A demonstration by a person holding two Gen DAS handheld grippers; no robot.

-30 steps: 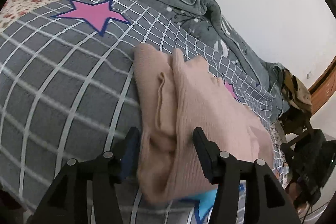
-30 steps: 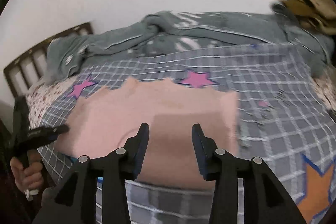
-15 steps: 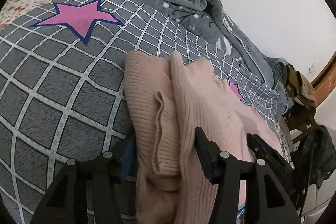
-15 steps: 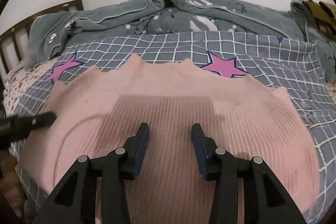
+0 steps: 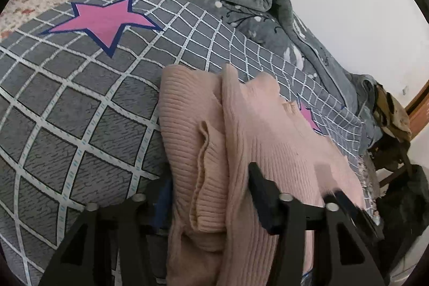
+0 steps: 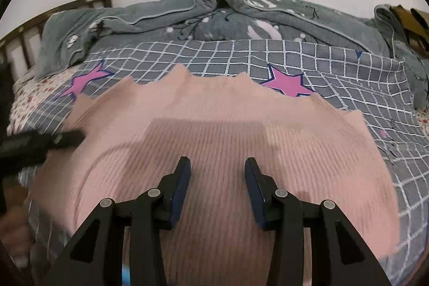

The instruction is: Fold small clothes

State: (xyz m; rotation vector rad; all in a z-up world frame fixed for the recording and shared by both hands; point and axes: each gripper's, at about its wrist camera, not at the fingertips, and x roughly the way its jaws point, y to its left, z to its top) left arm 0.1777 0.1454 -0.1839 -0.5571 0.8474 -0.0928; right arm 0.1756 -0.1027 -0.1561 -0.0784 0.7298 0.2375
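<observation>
The bed (image 6: 348,77) serves as a flat folding surface. The pink sweater (image 6: 214,152) lies spread on it. The left claw (image 5: 211,192), closing, straddles its bunched edge; the right claw (image 6: 217,178) hovers released above.

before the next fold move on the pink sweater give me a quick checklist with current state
1. Left gripper has fabric: ok. A bunched fold of the pink ribbed sweater sits between its jaws, which have just been closing; whether the pads are pressing yet: cannot tell.
2. Right gripper has fabric: not ok. Its jaws stand apart above the flat knit, nothing between them.
3. Sweater lies flat: not ok, doubled and bunched at the left gripper's end.
4. Sweater fully on the checked star bedsheet: cannot tell, its near edge is hidden.
5. Grey blanket apart from the sweater: ok.
</observation>
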